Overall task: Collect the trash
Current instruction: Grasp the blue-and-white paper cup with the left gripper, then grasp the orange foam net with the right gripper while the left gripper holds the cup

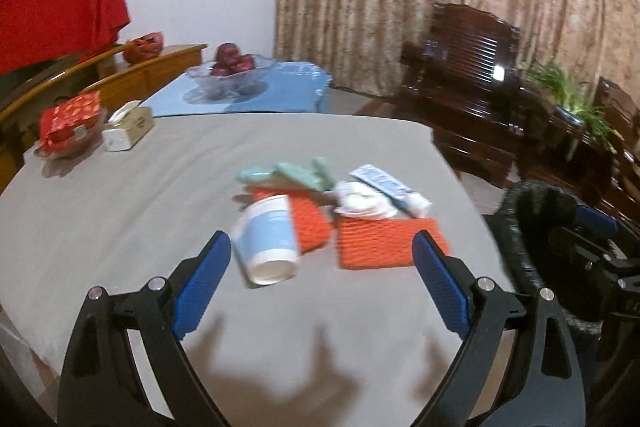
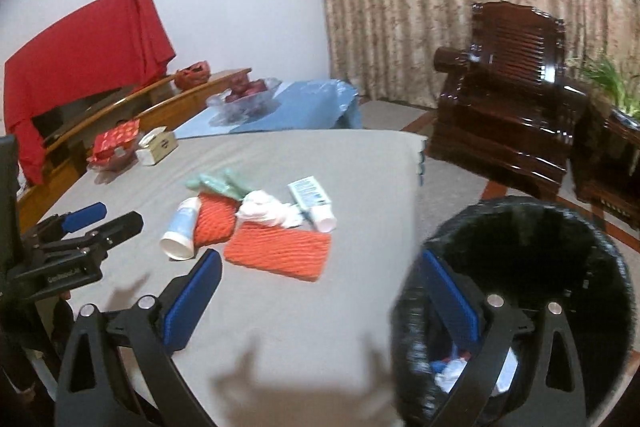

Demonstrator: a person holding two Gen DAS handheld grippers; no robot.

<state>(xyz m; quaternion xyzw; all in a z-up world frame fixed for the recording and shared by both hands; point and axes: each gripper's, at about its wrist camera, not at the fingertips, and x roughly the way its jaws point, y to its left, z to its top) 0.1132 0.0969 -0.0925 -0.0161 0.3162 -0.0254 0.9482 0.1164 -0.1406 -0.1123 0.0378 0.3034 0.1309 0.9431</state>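
Grey cloth covers the large table (image 1: 120, 227), which carries everything. Off its right edge stands the round bin with a black liner (image 2: 520, 267), already holding some crumpled scraps at the bottom.

Trash sits in 1 heap toward the table's right edge: 2 orange knitted mesh pads, the flat one (image 1: 384, 243) nearest the front edge and the folded one (image 1: 310, 223) just behind it to the left; a white paper cup with a pale blue band (image 1: 266, 241) lying on its side against the folded pad; pale green wrappers (image 1: 288, 175) at the back of the heap; crumpled white tissue (image 1: 358, 201) in its middle; and a white and blue tube (image 1: 390, 189) on the side nearest the bin.

At the far left corner rest a red patterned packet in a dish (image 1: 68, 125) and a cream tissue box (image 1: 128, 129), probably not trash.

Both tools are empty. On the left gripper (image 1: 320, 283) the jaws stand wide apart above the cloth in front of the cup. On the right gripper (image 2: 320, 303) they are spread too, 1 finger over the table and 1 over the bin's rim.

My judgement: the tipped cup could roll away if nudged by 1 finger, and a grab into the heap could drag neighbouring pieces off the right edge beside the bin rather than into it.
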